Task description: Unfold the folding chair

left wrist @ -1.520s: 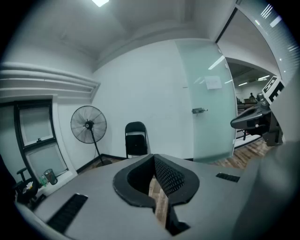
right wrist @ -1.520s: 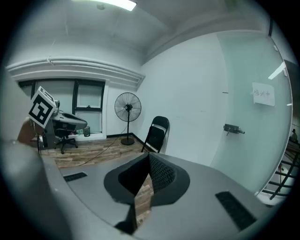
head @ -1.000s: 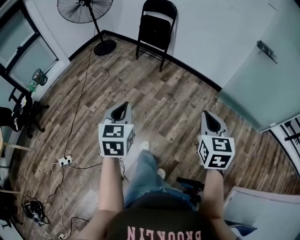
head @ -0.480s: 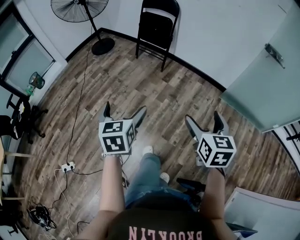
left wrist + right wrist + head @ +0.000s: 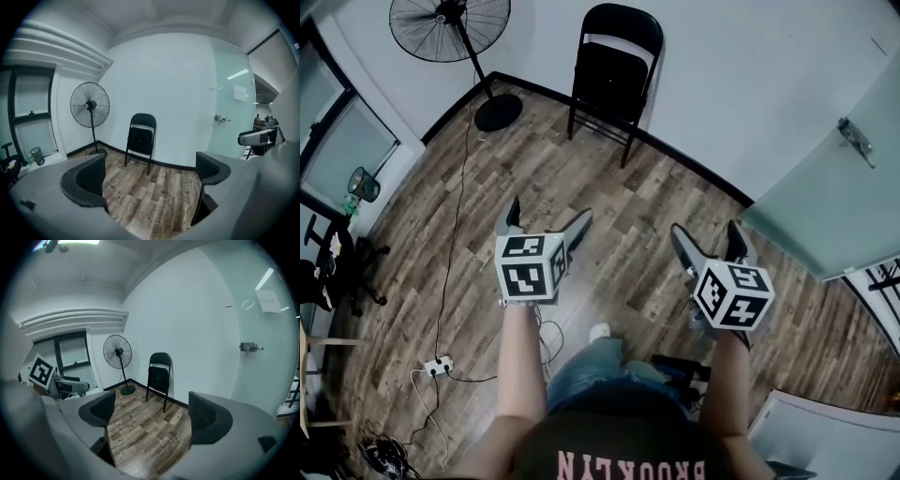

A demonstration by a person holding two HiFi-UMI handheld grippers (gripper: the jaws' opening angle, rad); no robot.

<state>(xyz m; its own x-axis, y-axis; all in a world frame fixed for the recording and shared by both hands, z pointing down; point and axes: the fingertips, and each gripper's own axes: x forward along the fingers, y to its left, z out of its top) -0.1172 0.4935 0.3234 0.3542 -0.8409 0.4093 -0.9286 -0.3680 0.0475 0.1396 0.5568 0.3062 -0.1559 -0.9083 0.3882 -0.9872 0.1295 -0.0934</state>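
A black folding chair (image 5: 614, 70) leans folded against the white wall at the far end of the room; it also shows as the chair (image 5: 140, 139) in the left gripper view and the chair (image 5: 159, 373) in the right gripper view. My left gripper (image 5: 546, 220) is held out over the wooden floor, well short of the chair, jaws spread wide with nothing between them. My right gripper (image 5: 708, 239) is beside it, likewise open and empty. Both point toward the chair.
A standing fan (image 5: 450, 28) is left of the chair, its cable running across the floor to a power strip (image 5: 436, 366). A frosted glass door (image 5: 834, 178) with a handle is at the right. An office chair (image 5: 328, 272) stands at the left edge.
Both grippers went from shut to wide open. The person has walked forward, so the chair and the fan are closer, and both hands moved with them.
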